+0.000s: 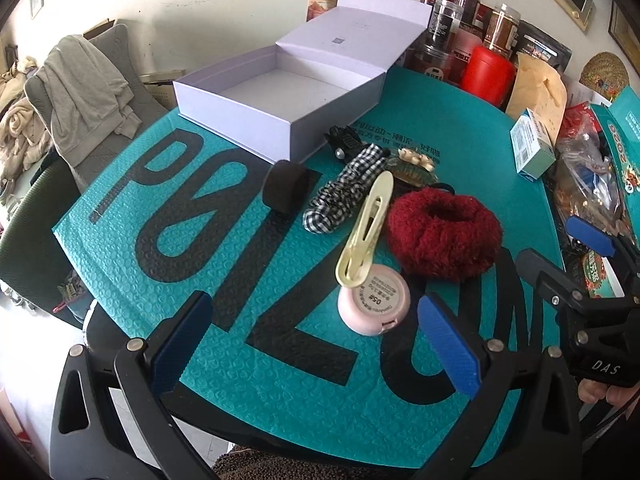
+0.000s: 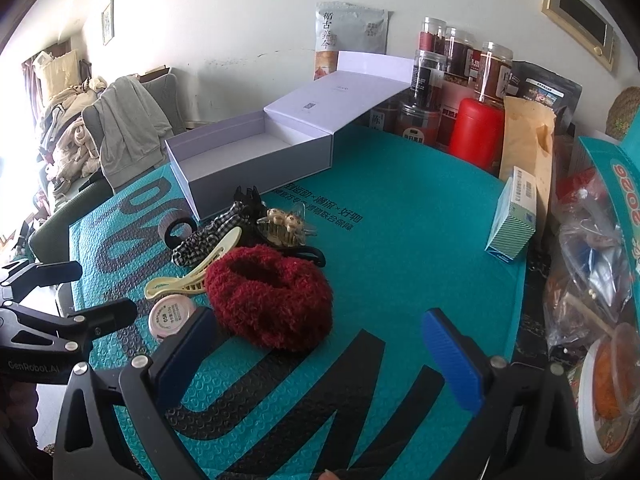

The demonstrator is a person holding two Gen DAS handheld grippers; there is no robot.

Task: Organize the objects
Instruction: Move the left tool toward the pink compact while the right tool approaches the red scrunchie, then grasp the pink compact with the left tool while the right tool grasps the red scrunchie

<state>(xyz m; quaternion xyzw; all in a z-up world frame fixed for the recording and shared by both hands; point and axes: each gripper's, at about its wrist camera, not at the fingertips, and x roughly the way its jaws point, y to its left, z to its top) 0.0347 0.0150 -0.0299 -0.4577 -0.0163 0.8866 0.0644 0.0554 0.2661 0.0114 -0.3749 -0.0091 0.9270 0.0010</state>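
Note:
A pile of hair things lies on the teal mat (image 1: 280,380): a red fluffy scrunchie (image 1: 444,236) (image 2: 272,296), a cream hair clip (image 1: 366,230) (image 2: 192,276), a pink round compact (image 1: 374,304) (image 2: 170,316), a checked scrunchie (image 1: 344,190) (image 2: 208,236), a dark band roll (image 1: 285,186) (image 2: 176,226), a beige claw clip (image 1: 412,164) (image 2: 282,226) and a black clip (image 1: 344,140) (image 2: 248,196). An open white box (image 1: 280,96) (image 2: 248,148) stands behind them, empty. My left gripper (image 1: 316,344) is open, just before the compact. My right gripper (image 2: 320,360) is open, just before the red scrunchie.
Jars (image 1: 444,20) (image 2: 430,76), a red canister (image 1: 486,76) (image 2: 476,136), a small teal carton (image 1: 534,146) (image 2: 512,216) and bags (image 2: 592,264) crowd the back and right of the table. A chair with clothes (image 1: 88,92) (image 2: 128,128) stands at the left.

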